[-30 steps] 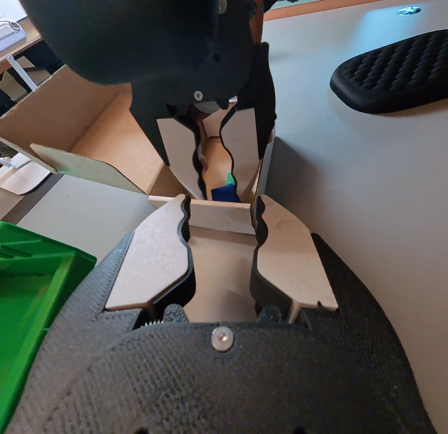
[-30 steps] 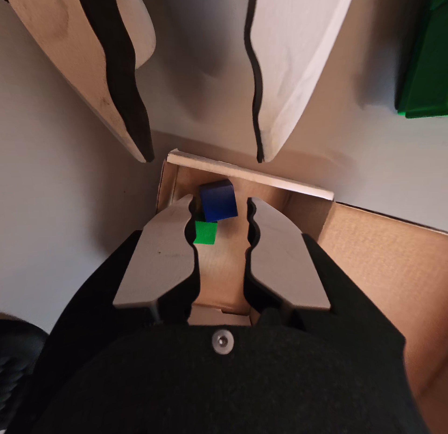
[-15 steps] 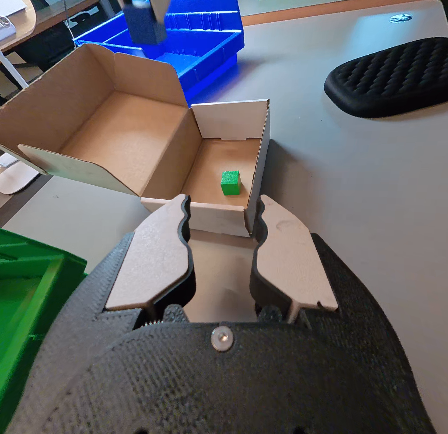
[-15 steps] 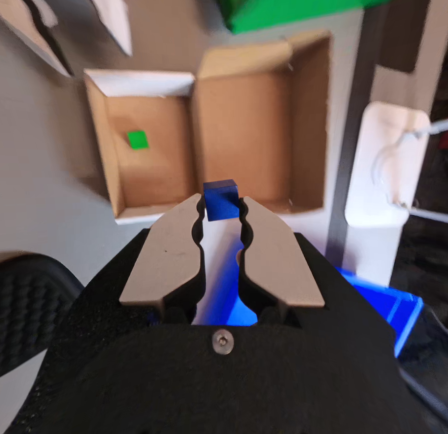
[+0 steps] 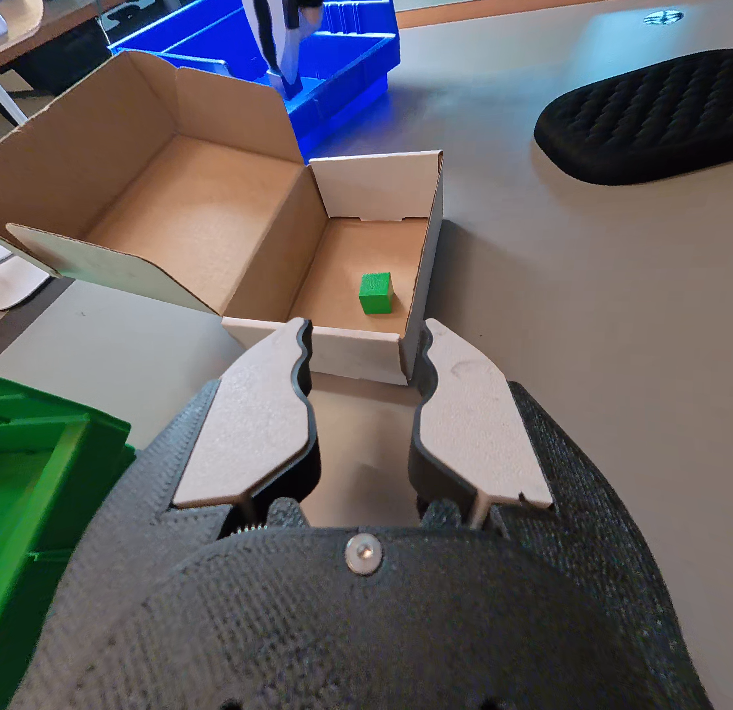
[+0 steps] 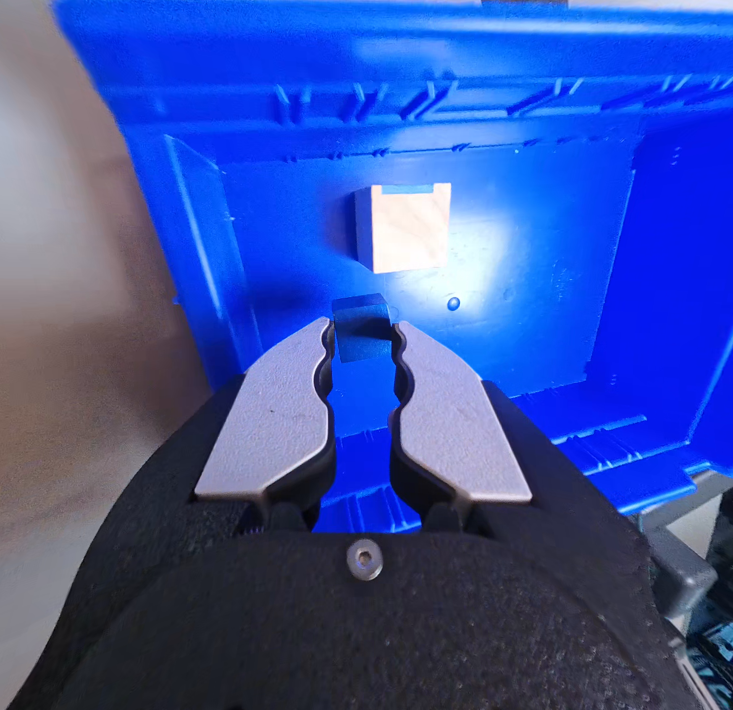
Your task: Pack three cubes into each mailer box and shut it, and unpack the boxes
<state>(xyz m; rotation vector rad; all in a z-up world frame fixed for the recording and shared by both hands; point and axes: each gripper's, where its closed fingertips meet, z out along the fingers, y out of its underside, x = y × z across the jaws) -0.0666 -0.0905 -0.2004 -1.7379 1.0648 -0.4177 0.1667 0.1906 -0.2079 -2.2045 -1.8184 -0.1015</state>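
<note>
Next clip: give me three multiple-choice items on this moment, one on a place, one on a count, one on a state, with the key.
1. Where is the right gripper?
A. inside the mailer box
B. over the blue bin
C. over the green bin

2. How many cubes lie in the mailer box?
A. none
B. one
C. three

3. What state is the left gripper in?
A. open, empty
B. shut on a cube
C. shut on a flap

Key: 1 B, blue bin floor lies below its fingers, which grip the blue cube. 2 B, only the green cube lies there. 3 A, its fingers stand apart, nothing between.
</note>
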